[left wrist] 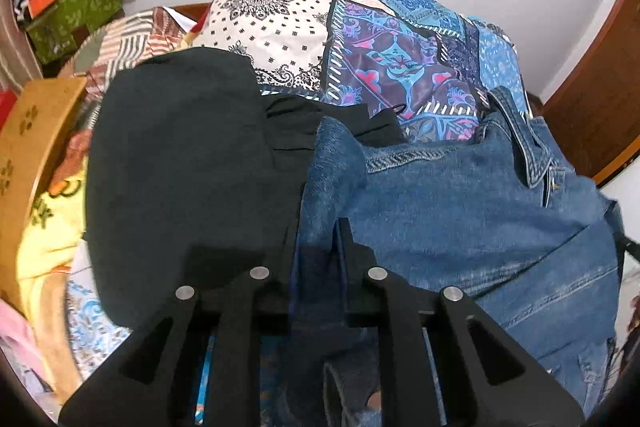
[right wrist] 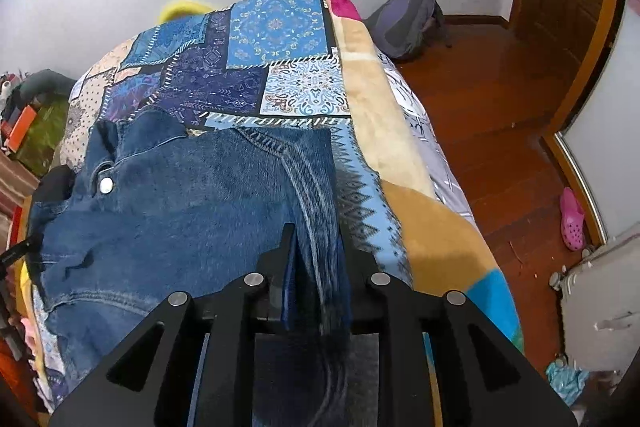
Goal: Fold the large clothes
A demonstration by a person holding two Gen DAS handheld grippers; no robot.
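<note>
A blue denim jacket [left wrist: 460, 211] lies spread on the bed over a patchwork quilt [left wrist: 360, 47]. In the left wrist view my left gripper [left wrist: 316, 239] is shut on the jacket's left edge, and a strip of denim runs back between its jaws. A black garment [left wrist: 172, 167] lies right beside that edge, to the left. In the right wrist view the denim jacket [right wrist: 180, 211], collar and metal button up, stretches leftward. My right gripper [right wrist: 316, 239] is shut on a folded, seamed edge of it at the jacket's right side.
A green box [left wrist: 76, 11] with piled items and a cardboard box [left wrist: 36, 135] stand left of the bed. The bed's right edge drops to a wooden floor [right wrist: 500, 115] with a backpack [right wrist: 408, 19], a pink clog [right wrist: 572, 219] and a white case [right wrist: 600, 307].
</note>
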